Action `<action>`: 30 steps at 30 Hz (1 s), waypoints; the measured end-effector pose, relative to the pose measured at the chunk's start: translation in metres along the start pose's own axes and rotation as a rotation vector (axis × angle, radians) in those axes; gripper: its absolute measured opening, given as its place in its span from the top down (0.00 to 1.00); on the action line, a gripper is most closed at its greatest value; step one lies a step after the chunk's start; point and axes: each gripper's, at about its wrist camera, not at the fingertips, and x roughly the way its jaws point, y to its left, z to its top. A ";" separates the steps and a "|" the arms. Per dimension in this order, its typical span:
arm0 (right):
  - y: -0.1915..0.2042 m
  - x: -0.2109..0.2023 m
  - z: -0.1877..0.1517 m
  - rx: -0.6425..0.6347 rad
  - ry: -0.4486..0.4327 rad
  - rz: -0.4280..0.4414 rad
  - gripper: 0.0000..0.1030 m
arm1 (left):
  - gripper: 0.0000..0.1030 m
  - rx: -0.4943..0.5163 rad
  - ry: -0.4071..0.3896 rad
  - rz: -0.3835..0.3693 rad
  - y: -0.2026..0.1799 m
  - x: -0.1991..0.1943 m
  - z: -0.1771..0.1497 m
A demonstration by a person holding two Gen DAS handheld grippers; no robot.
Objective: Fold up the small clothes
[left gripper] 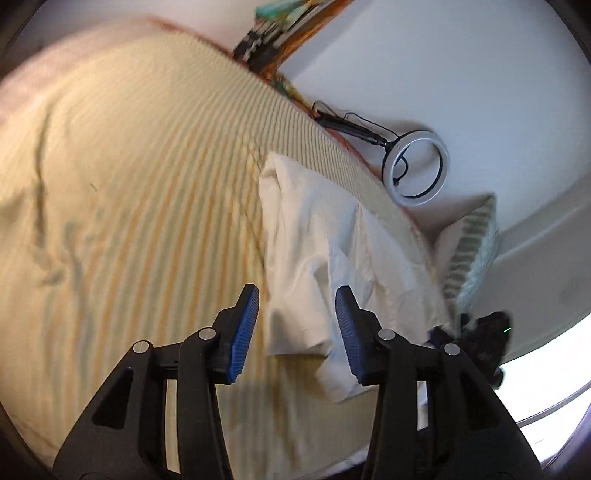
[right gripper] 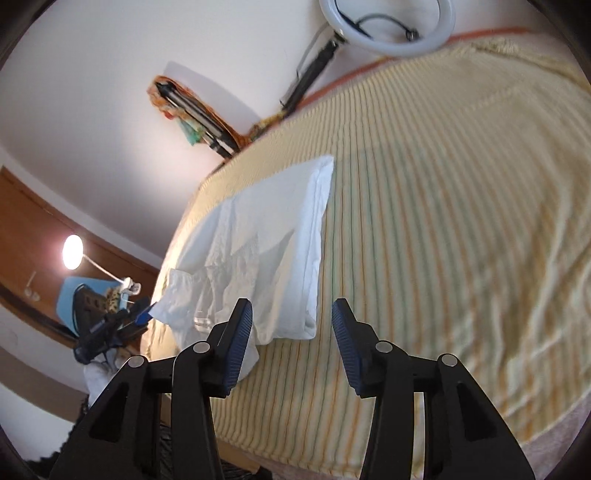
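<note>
A white small garment (left gripper: 317, 251) lies partly folded on the striped yellow bedspread (left gripper: 129, 184), near the bed's edge. My left gripper (left gripper: 297, 301) is open and empty, hovering just above the garment's near end. In the right wrist view the same garment (right gripper: 266, 240) lies left of centre on the bedspread (right gripper: 443, 221). My right gripper (right gripper: 291, 314) is open and empty, with its left finger (right gripper: 236, 343) over the garment's near corner. In that view the left gripper (right gripper: 107, 325) shows at the far left, past the garment's other end.
A white ring light (left gripper: 417, 166) on a black stand stands beside the bed against the white wall, also in the right wrist view (right gripper: 388, 33). A striped pillow (left gripper: 472, 243) leans at the bed's edge. A lit lamp (right gripper: 72, 251) and wooden furniture lie left.
</note>
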 end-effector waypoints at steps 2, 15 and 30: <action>-0.003 0.012 0.001 0.033 0.029 0.026 0.67 | 0.87 -0.063 0.045 -0.027 0.004 0.015 0.001; -0.012 0.008 -0.008 0.097 0.055 0.122 0.98 | 0.98 0.080 0.047 0.124 0.007 0.019 -0.029; -0.008 -0.001 0.019 0.025 0.030 0.068 0.60 | 0.61 0.046 -0.012 0.099 -0.001 -0.003 0.012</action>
